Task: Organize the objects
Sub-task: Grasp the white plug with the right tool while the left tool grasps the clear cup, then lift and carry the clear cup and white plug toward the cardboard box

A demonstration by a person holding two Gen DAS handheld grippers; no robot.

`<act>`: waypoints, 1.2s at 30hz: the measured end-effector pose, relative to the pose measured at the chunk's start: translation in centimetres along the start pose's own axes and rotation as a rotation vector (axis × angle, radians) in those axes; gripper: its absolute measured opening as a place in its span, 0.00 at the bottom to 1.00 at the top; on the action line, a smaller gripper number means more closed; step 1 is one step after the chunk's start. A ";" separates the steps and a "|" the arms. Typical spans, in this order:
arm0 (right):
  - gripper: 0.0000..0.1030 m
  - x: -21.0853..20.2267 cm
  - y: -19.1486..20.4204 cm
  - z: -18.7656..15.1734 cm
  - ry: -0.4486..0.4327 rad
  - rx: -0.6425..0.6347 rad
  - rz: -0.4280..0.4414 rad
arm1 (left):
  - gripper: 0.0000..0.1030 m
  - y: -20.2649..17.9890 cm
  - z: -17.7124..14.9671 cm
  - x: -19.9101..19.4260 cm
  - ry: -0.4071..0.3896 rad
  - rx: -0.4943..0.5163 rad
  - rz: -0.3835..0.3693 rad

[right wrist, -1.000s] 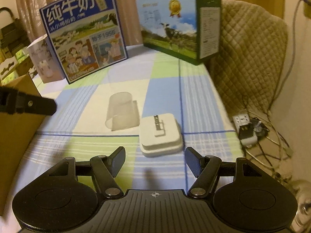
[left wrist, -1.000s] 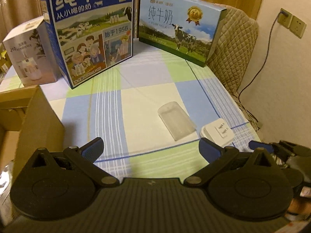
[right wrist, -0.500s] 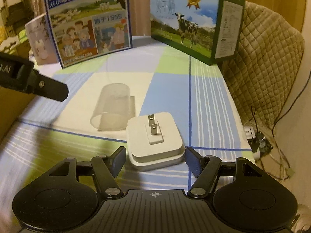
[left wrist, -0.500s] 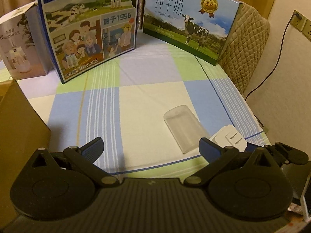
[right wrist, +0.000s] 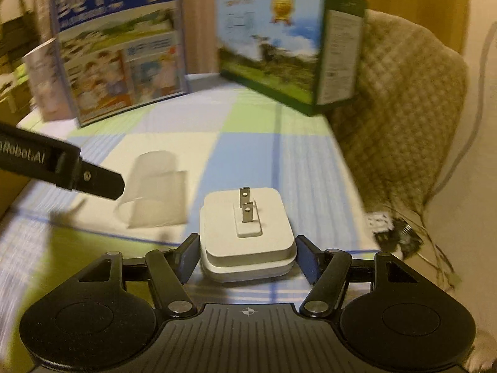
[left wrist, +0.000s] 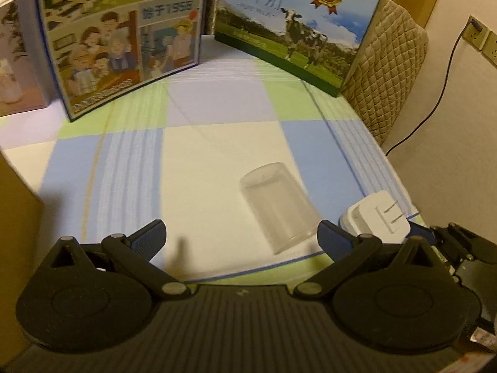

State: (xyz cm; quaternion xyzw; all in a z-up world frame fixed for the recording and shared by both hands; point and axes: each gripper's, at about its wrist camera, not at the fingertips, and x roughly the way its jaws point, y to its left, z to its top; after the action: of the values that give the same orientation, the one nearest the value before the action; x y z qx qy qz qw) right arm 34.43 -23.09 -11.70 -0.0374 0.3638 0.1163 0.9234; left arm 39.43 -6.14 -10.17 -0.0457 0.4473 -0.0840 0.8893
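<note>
I'm bringing the right gripper [right wrist: 245,256] down around the white plug adapter [right wrist: 247,233], which is lying flat on the checked tablecloth [left wrist: 217,155] near the table's right edge, prongs pointing up. The jaws have just been closing a little; the adapter is sitting between them but the pads are not pressing it, with a thin gap showing on both sides, so nothing is gripped. To do this well, I'm keeping the adapter centred, pushing a bit further forward so the pads are covering its flat sides rather than the near corners, and squeezing on the thicker lower body, not the raised prong block.

The left gripper [left wrist: 240,237] is hanging wide apart and holding nothing, coming at the clear plastic cap [left wrist: 279,208] lying on its side just left of the adapter. That cap looks thin and slippery, so I'm judging a gentle squeeze across its curved walls is needed. I'm watching that the two grippers aren't bumping, since they are working close together.
</note>
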 end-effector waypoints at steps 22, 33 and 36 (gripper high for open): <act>0.61 -0.1 -0.3 -0.5 0.022 0.029 -0.021 | 0.44 -1.4 0.1 3.1 0.070 0.081 0.006; 0.61 -3.7 3.2 0.5 0.023 0.001 0.064 | 0.38 1.6 -3.6 -3.3 0.098 0.062 0.022; 0.61 -5.6 4.0 0.4 0.016 0.006 0.056 | 0.36 2.1 -4.4 -5.5 0.091 0.044 0.009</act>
State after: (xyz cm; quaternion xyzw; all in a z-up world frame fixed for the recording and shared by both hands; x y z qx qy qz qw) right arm 29.81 -20.20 -7.51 -0.0255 0.3723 0.1406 0.9170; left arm 32.93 -3.09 -8.78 -0.0201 0.4856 -0.0918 0.8691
